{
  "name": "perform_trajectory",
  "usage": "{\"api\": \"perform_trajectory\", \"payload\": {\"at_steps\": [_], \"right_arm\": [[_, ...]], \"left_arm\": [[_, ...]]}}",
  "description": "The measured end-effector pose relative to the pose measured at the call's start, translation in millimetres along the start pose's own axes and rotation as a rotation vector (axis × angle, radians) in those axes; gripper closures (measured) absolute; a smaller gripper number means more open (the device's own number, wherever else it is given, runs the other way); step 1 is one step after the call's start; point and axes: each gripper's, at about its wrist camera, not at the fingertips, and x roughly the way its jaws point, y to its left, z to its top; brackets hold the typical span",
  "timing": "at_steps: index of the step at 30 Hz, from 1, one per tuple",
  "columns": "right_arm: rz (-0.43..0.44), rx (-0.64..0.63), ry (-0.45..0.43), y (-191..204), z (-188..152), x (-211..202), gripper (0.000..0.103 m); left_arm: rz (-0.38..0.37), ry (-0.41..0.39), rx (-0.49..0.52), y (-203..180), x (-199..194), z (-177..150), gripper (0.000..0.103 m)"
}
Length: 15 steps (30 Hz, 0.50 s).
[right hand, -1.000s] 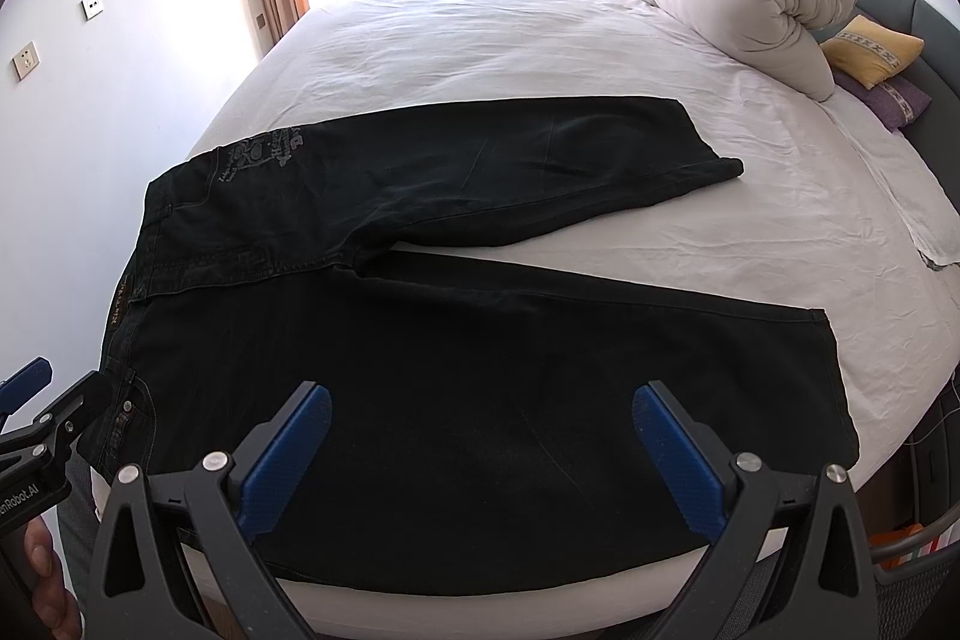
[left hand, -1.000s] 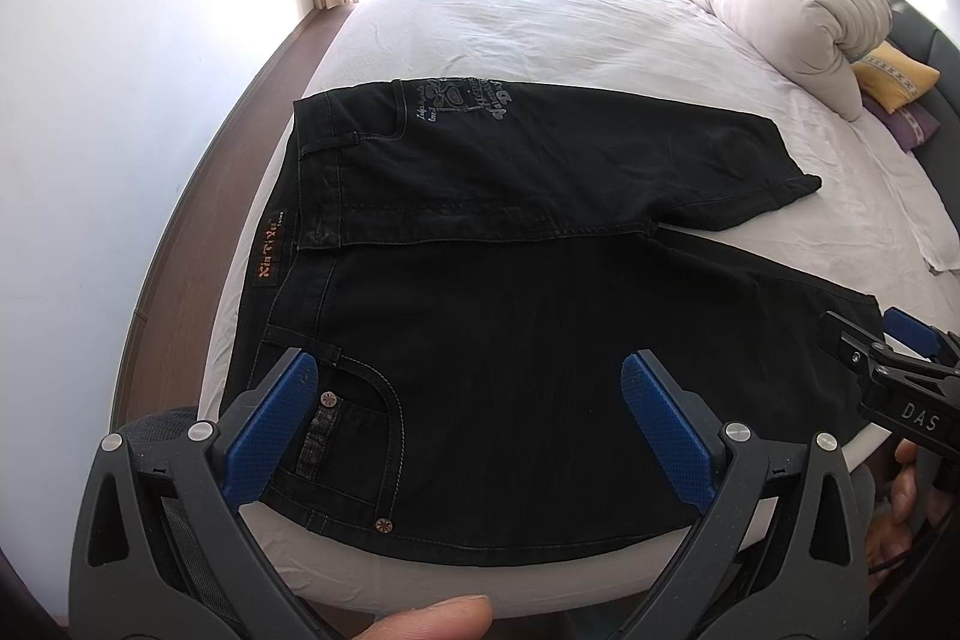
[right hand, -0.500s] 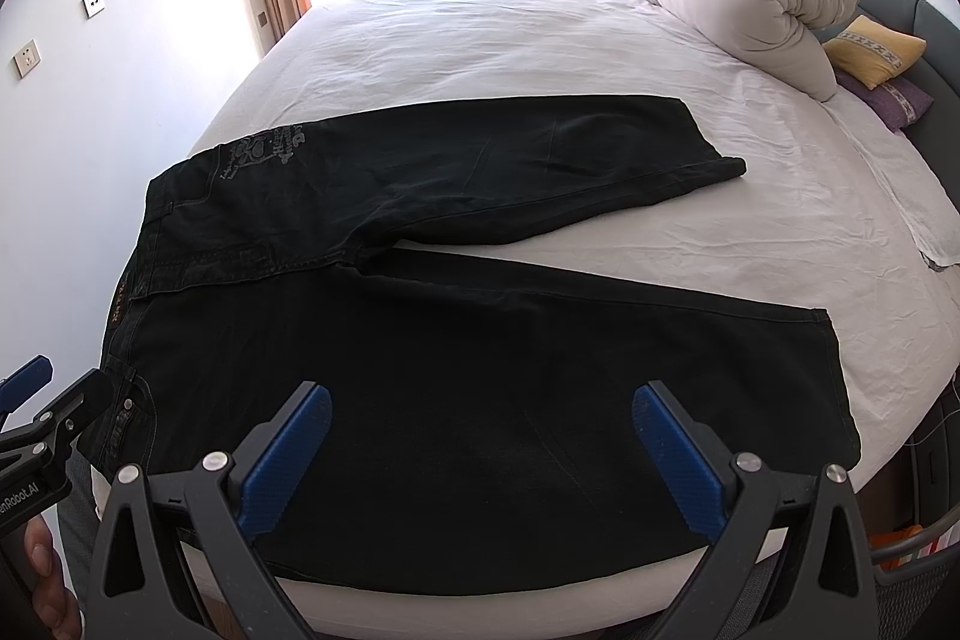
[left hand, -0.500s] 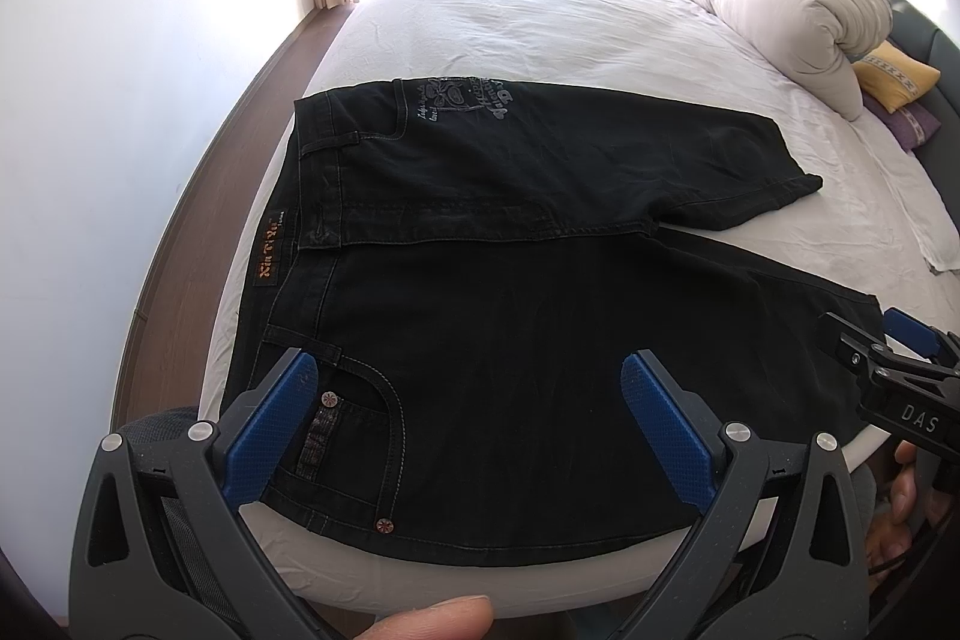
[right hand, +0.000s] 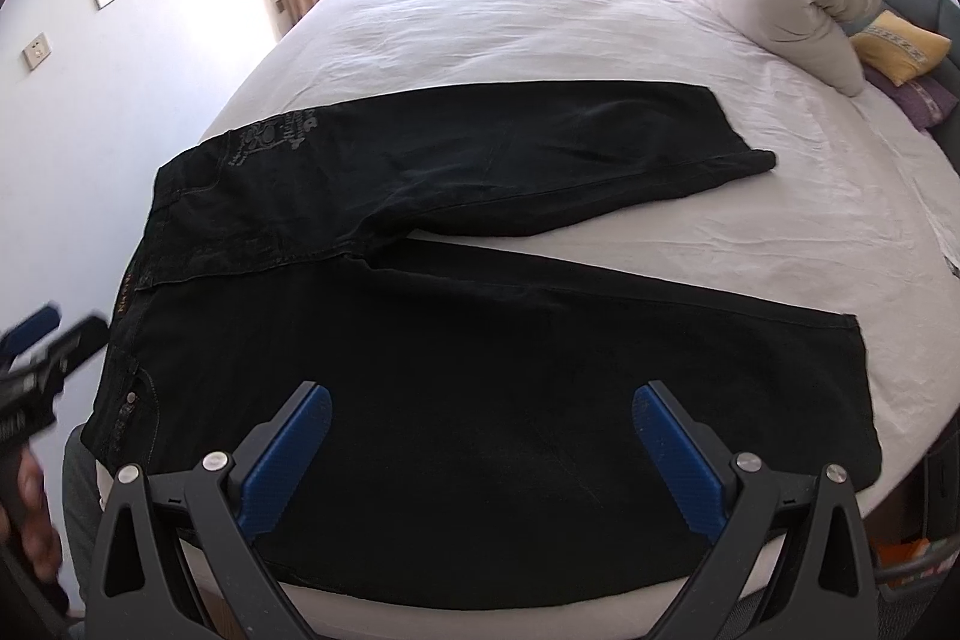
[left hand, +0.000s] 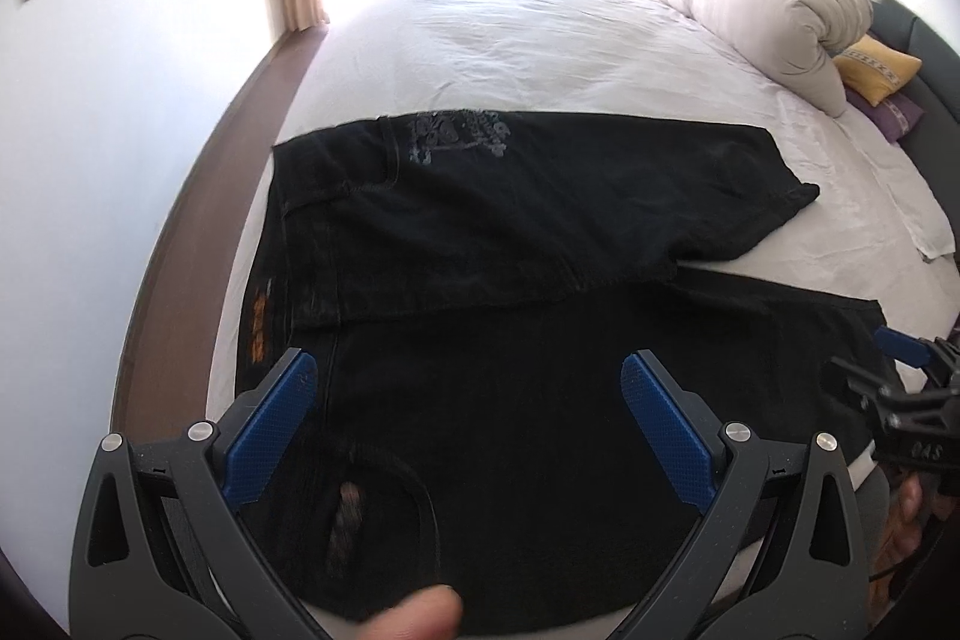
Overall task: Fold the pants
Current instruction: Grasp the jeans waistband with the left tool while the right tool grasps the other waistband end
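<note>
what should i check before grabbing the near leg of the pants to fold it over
1. Left claw open: ok.
2. Right claw open: ok.
3. Black pants spread flat on the bed, legs apart: ok.
4. Near edge of the pants within both claws' line: ok, it lies along the bed edge.
5. Far leg hem flat: not ok, slightly bunched.
6. Fabric between fingers: not ok, none yet.

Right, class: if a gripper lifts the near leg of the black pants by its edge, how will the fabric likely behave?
The black pants will probably flop and drape, since they lie flat with soft creases on the bed. They look like thick denim, with a stitched waistband, so likely fairly heavy. Both the left gripper and right gripper are open; one pinch point would probably let the rest sag.
</note>
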Motion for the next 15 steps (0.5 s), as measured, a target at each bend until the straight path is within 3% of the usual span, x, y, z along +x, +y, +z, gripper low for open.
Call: {"api": "perform_trajectory", "payload": {"at_steps": [4, 8, 10, 15], "right_arm": [[0.057, -0.087, 0.001, 4, 11, 11, 0.006], [0.109, -0.157, 0.012, 1, 28, 25, 0.011], [0.137, -0.184, 0.015, -2, 39, 33, 0.015], [0.185, -0.265, 0.046, -9, 67, 61, 0.026]], "left_arm": [[-0.121, 0.025, 0.071, 20, 37, 44, 0.0], [-0.081, 0.088, 0.224, 40, 88, 97, 0.0], [-0.05, 0.091, 0.254, 52, 109, 123, 0.0], [-0.102, 0.202, 0.397, 74, 178, 187, 0.0]]}}
